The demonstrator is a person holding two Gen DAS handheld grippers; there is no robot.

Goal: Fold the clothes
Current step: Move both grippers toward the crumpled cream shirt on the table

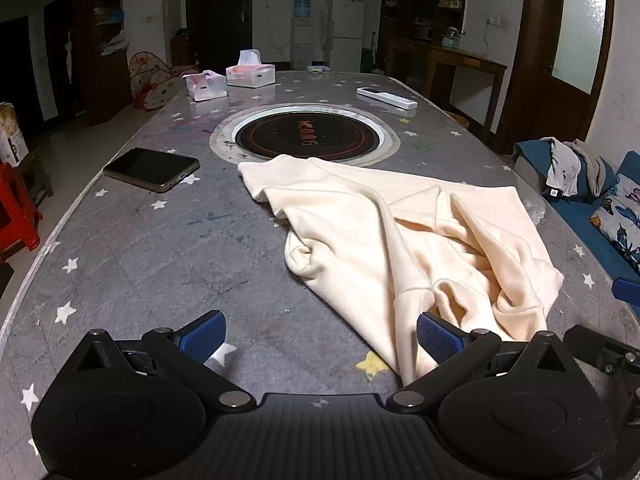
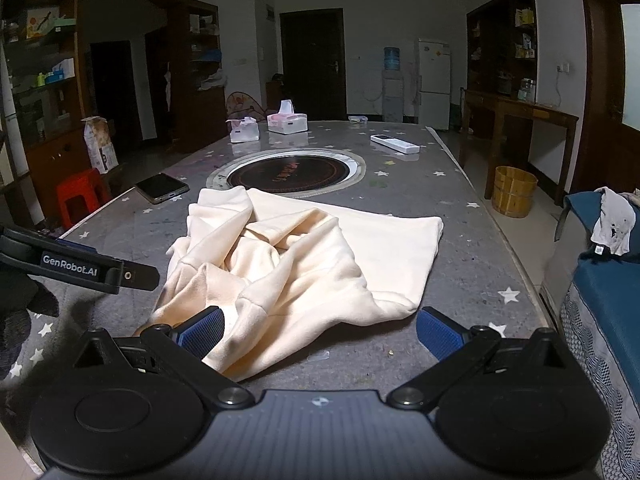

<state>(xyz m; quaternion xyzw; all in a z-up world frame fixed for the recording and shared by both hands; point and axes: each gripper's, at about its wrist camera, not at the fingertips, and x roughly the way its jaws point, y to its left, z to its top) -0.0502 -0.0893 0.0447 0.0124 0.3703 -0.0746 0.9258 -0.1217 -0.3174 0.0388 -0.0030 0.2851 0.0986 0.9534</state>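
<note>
Lying rumpled, cream garment (image 2: pixel 304 256), bare table (image 1: pixel 168 248) leftward

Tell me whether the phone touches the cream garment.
Apart. The left wrist view shows bare table between the phone and the cream garment.

left tongs (image 1: pixel 320 340): blue pads spread wide, nothing between them, held low and level | right tongs (image 2: pixel 318 334): pads equally wide apart, nothing gripped, low and level | left tongs' body shows at left edge of right view
</note>
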